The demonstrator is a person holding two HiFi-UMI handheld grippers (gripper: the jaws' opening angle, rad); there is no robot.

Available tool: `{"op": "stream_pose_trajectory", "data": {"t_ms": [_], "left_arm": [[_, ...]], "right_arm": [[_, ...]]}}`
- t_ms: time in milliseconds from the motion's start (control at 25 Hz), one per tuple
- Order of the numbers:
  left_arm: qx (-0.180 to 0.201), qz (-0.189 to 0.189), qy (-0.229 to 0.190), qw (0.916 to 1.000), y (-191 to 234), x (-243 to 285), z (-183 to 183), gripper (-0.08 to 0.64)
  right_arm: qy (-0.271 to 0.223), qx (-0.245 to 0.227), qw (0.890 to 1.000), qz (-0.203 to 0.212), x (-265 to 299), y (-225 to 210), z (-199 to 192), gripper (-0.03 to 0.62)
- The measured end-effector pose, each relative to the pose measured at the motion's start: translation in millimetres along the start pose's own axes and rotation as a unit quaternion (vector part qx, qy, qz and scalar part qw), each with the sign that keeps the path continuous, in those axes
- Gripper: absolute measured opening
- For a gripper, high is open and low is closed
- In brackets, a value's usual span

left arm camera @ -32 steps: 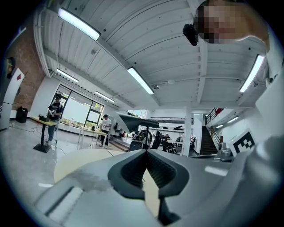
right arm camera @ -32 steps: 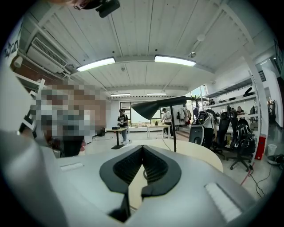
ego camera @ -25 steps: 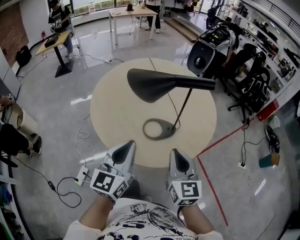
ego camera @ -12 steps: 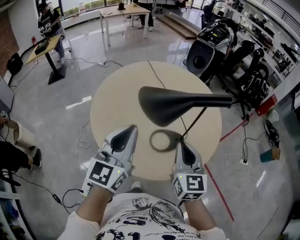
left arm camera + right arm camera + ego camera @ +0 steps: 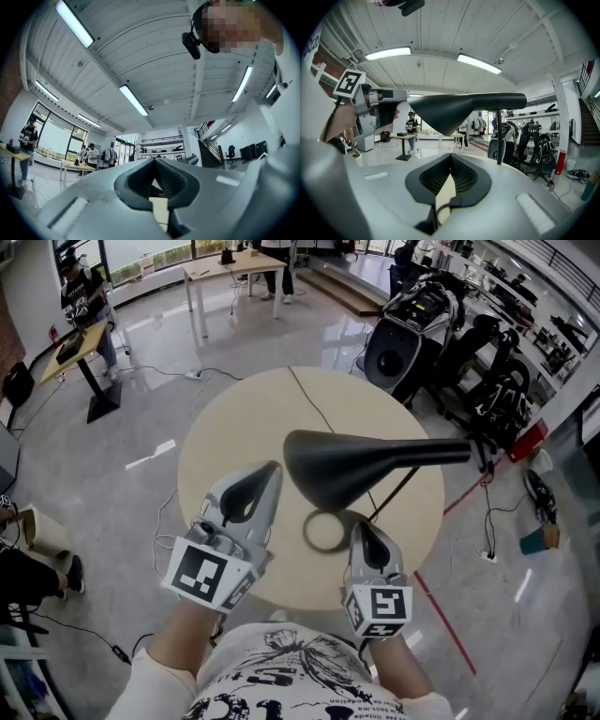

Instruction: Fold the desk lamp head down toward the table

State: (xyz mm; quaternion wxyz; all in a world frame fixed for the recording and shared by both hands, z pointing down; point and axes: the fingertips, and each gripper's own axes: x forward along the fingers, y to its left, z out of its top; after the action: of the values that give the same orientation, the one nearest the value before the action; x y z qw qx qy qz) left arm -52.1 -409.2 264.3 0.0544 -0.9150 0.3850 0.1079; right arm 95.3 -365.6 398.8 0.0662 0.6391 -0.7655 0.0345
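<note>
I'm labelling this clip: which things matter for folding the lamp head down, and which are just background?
For the job: lamp head, lamp base, round table, left gripper, right gripper, both shut, empty.
Just about: speaker, office chairs, floor cables.

A black desk lamp stands on the table, its head level.

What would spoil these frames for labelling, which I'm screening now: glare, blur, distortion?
Head view: fisheye curves the room's edges, window glare streaks the glossy floor, and the lamp head is sharp. Left gripper view: heavy fisheye and bright ceiling lights. Right gripper view: the lamp head is a dark, backlit silhouette.
</note>
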Motion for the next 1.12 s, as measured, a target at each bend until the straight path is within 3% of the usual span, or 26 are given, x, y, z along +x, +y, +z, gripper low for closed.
{"op": "stream_pose_trajectory", "data": {"t_ms": [240, 480, 760, 1120], "left_arm": [[0.02, -0.02, -0.003, 0.9996, 0, 16, 7, 0.006], [0.01, -0.024, 0.003, 0.9997, 1, 14, -1, 0.005], [-0.034, -0.023, 0.037, 0.9985, 4, 9, -43, 0.006], [-0.06, -0.042, 0.094, 0.9928, -12, 10, -92, 0.006]], "right_arm": [[0.01, -0.005, 1.0, -0.002, 3, 5, -7, 0.009], [-0.013, -0.051, 0.999, -0.009, 1, 12, 6, 0.009], [-0.004, -0.068, 0.998, -0.009, 3, 19, -1, 0.009], [0.015, -0.062, 0.997, -0.039, -6, 5, -17, 0.009]]}}
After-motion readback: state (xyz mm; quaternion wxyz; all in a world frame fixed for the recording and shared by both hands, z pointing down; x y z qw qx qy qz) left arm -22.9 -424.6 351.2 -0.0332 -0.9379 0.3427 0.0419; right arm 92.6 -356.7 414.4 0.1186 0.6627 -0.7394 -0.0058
